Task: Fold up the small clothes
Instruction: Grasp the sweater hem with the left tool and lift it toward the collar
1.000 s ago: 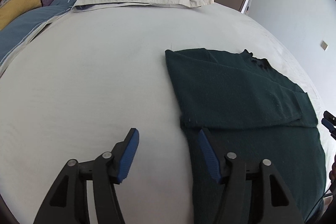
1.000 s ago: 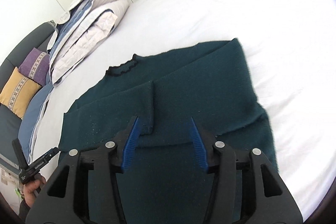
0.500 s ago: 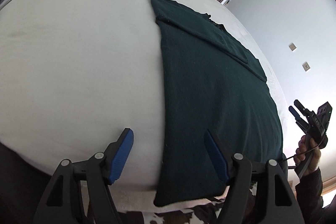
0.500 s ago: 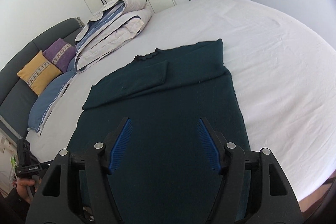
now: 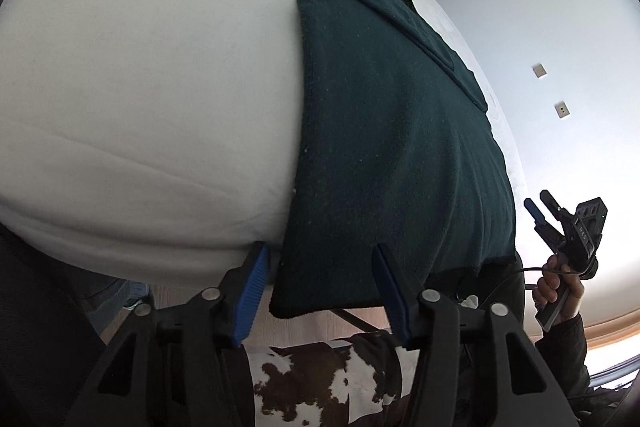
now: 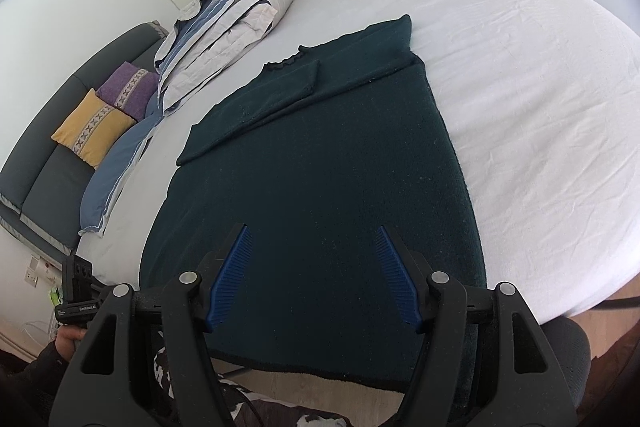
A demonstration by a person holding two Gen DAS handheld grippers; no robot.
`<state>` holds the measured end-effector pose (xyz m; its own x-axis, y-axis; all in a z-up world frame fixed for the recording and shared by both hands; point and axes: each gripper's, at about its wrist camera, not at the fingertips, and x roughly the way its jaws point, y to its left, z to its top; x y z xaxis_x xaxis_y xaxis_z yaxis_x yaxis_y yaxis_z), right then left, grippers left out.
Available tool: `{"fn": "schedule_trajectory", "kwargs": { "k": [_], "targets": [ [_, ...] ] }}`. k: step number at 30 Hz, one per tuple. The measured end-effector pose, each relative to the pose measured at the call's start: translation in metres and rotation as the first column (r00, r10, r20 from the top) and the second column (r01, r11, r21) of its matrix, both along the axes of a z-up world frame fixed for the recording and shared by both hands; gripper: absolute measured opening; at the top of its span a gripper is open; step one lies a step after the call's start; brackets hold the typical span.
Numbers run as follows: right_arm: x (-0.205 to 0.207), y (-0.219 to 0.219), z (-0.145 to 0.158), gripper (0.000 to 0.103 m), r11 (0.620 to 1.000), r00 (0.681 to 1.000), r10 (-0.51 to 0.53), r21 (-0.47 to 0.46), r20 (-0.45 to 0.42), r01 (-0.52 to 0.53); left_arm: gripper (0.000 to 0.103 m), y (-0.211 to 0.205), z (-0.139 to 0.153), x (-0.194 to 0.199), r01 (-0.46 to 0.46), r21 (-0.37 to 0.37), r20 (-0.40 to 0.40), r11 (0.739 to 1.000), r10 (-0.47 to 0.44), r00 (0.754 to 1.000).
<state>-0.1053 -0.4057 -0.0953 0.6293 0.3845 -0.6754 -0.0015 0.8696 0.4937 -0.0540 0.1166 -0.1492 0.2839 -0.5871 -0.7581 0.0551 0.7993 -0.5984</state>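
A dark green sweater (image 5: 392, 131) lies flat on the white bed (image 5: 140, 87), sleeves folded across its chest, its hem hanging over the near edge. It also shows in the right wrist view (image 6: 320, 179). My left gripper (image 5: 320, 267) is open, its jaws either side of the sweater's lower left hem corner, touching nothing. My right gripper (image 6: 312, 243) is open and empty above the sweater's lower part; it also shows at the right of the left wrist view (image 5: 540, 207).
A folded duvet stack (image 6: 224, 27) lies at the bed's far end. Purple (image 6: 128, 87) and yellow (image 6: 92, 127) cushions lean on a grey headboard at the left. A cowhide rug (image 5: 332, 379) lies on the floor below the bed's edge.
Both grippers have pulled back from the chest area toward the bed's near edge. The left one has dropped low to the hanging hem corner. Both stay open.
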Motion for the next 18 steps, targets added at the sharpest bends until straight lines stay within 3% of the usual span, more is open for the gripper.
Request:
{"fn": "schedule_trajectory", "kwargs": {
  "k": [6, 10, 11, 12, 13, 18],
  "targets": [
    [-0.011, -0.014, 0.003, 0.063, 1.000, 1.000, -0.003, -0.013, -0.017, 0.003, 0.050, 0.007, -0.006, 0.006, -0.017, -0.063, -0.032, 0.998, 0.015, 0.999],
    [-0.019, -0.035, 0.005, 0.063, 0.998, 0.997, -0.040, -0.053, -0.060, 0.037, 0.046, 0.003, -0.004, 0.005, 0.005, -0.033, -0.024, 0.999, -0.006, 1.000],
    [-0.020, -0.040, 0.005, 0.063, 0.996, 0.995, -0.054, -0.070, -0.079, 0.049, 0.038, 0.001, -0.004, 0.005, 0.012, -0.020, -0.027, 1.000, -0.013, 1.000],
    [-0.023, -0.047, 0.004, 0.063, 0.994, 0.993, -0.070, -0.085, -0.093, 0.063, 0.021, 0.000, -0.006, 0.004, 0.029, -0.016, -0.042, 0.999, -0.029, 0.999],
    [-0.026, -0.054, 0.004, 0.063, 0.993, 0.991, -0.083, -0.092, -0.105, 0.073, 0.016, -0.003, -0.009, 0.005, 0.042, -0.009, -0.059, 0.999, -0.042, 0.997],
    [-0.029, -0.080, -0.015, 0.063, 0.991, 0.966, -0.114, -0.092, -0.233, 0.095, 0.008, -0.012, -0.010, 0.003, 0.065, 0.026, -0.054, 0.998, -0.064, 0.996]
  ]
}}
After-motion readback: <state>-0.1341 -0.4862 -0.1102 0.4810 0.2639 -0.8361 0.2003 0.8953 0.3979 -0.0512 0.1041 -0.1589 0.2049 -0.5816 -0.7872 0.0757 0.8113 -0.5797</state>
